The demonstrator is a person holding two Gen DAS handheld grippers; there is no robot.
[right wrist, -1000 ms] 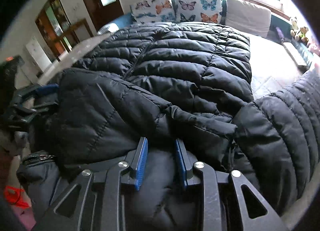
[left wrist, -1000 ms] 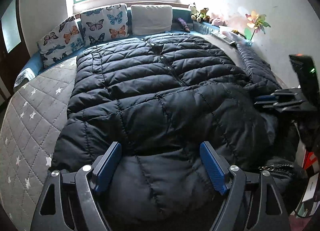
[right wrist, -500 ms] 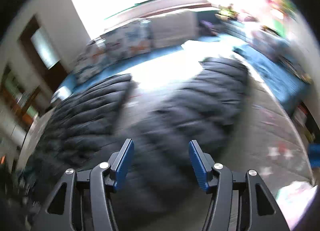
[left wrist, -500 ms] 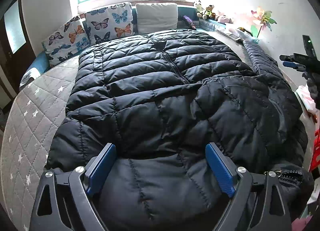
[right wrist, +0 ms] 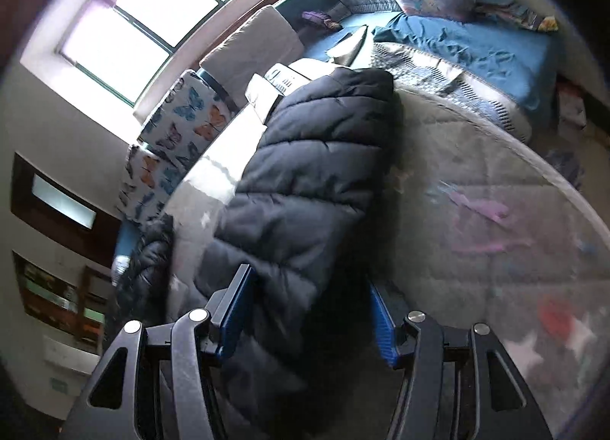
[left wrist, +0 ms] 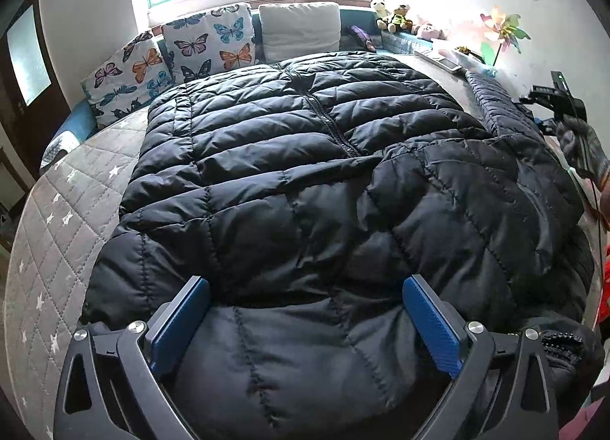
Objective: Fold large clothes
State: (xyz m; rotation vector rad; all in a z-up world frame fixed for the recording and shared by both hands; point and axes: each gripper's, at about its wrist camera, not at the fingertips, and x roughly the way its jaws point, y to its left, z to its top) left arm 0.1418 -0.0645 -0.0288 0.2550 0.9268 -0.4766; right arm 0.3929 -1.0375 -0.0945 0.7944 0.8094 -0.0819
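Swung aside, right hand-held gripper (right wrist: 309,310) now straddles jacket sleeve (right wrist: 316,180).

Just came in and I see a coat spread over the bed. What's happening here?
A person with a gripper in each hand is folding a black puffer jacket on the quilted mattress. The left gripper hangs over the jacket's near edge, its jaws opening, gripping nothing. The right gripper is open over the jacket's outstretched sleeve, not pinching it.

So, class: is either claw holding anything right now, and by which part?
Nothing is held. The left claw is opening over the black puffer jacket; the right claw stands open around its sleeve, pads clear.
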